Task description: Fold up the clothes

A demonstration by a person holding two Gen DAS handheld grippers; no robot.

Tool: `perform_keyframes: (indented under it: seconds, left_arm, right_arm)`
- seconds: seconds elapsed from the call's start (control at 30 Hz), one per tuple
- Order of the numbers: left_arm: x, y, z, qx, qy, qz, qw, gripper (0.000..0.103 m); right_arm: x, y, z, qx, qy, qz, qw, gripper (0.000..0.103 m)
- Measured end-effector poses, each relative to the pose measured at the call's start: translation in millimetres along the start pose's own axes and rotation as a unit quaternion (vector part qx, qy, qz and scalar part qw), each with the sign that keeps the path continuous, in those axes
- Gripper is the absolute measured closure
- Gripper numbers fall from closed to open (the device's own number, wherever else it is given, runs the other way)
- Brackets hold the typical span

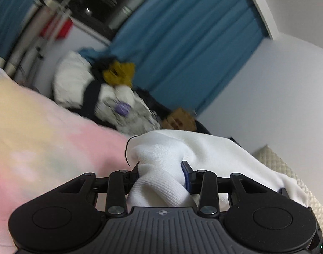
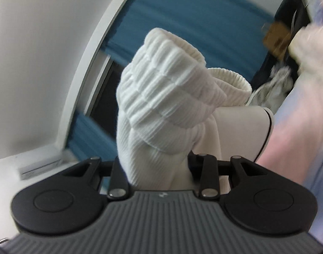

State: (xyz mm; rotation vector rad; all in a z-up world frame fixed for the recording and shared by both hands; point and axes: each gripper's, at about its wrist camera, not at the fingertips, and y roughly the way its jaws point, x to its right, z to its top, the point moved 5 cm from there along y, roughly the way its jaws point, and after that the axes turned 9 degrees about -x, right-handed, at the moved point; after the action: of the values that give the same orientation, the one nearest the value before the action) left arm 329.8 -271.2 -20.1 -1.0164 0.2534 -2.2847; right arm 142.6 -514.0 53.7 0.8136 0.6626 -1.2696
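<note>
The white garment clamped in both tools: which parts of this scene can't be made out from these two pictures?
- White garment: left wrist view, its lower part is hidden behind the left gripper; its type is unclear.
- Ribbed cuffs: right wrist view, bunched, hiding the right gripper fingertips.
- Clothes pile: left wrist view, motion-blurred; single items are unreadable.
- Brown object: left wrist view, blurred and partly covered by the garment.

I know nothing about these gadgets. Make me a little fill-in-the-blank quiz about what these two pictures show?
1. Both tools are clamped on a garment whose colour is ____.
2. The curtains behind the pile of clothes are ____.
3. The fabric bunched in the right tool is a ____ cuff.

Missing words: white; blue; ribbed
</note>
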Motion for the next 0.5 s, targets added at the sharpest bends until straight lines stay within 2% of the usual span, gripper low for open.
perform_keyframes:
  seconds: [0.13,0.2,0.27,0.33,0.4,0.5]
  left_arm:
    - [11.8,85.6,-30.1,-0.039,0.019,-0.010,0.9990,0.065]
    - [9.5,120.2,-52.4,-0.065,0.026,-0.002,0.9976,0.065]
    - [4.5,148.0,-73.7,-0.096,0.045,0.016,0.9942,0.065]
    - [-1.9,172.0,-93.9,-0.130,0.067,0.035,0.9886,0.065]
    - [-10.5,187.0,-112.5,-0.161,0.087,0.045,0.9820,0.062]
    - [-24.0,194.6,-127.7,-0.173,0.113,0.053,0.9769,0.058]
  right_arm:
    - [60.4,-21.8,16.8,0.045,-0.002,-0.035,0.998,0.066]
    - [96.4,-34.7,17.5,0.064,0.006,-0.052,0.997,0.066]
    - [131.1,-50.0,5.6,0.073,0.045,-0.091,0.992,0.066]
    - [166.0,-65.7,-9.5,0.078,0.095,-0.134,0.983,0.066]
    - [197.8,-77.3,-25.6,0.075,0.151,-0.178,0.970,0.067]
    - [232.9,-89.2,-43.9,0.065,0.223,-0.224,0.947,0.067]
